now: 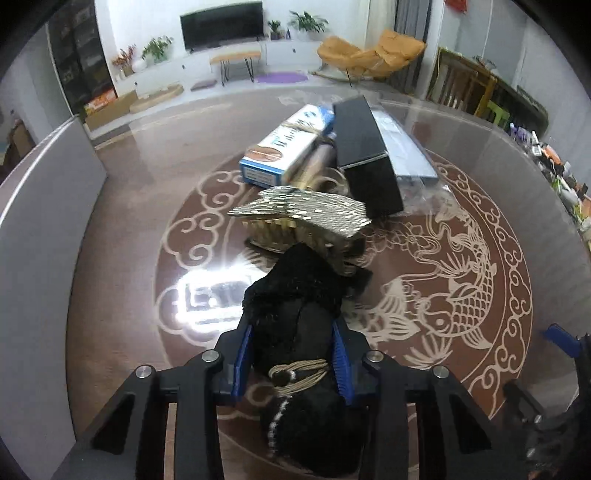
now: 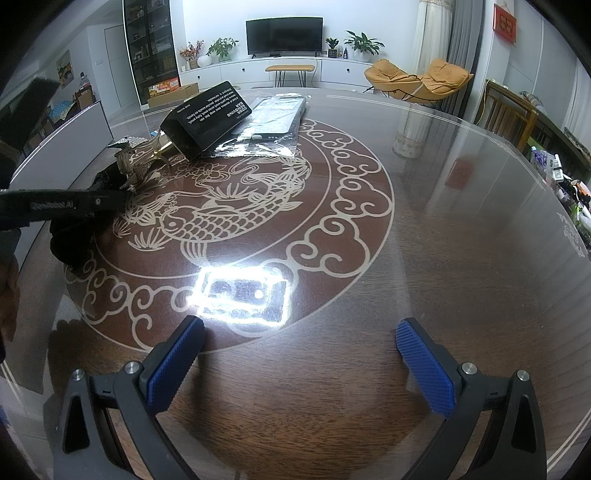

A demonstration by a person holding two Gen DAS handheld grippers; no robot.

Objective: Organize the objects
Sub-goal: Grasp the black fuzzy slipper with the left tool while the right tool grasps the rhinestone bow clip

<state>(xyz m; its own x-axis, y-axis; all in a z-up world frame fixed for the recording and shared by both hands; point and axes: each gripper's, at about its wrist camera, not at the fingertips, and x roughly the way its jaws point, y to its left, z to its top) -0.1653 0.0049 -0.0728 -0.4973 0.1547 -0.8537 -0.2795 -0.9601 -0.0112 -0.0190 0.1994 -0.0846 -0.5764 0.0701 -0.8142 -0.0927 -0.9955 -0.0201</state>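
the left gripper (image 1: 291,363) is closed on a black pouch (image 1: 295,332); next, carry it toward the boxes (image 1: 365,155) at upper centre. the right gripper (image 2: 299,365) waits wide open, empty.

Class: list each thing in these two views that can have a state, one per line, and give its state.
left gripper: shut on the black plush item.
right gripper: open, nothing between its fingers.
black plush item: gripped, gold cord around it.
gold hair claw clip: resting against the plush.
black box: lying closed.
blue-and-white box: lying closed.
television: off.
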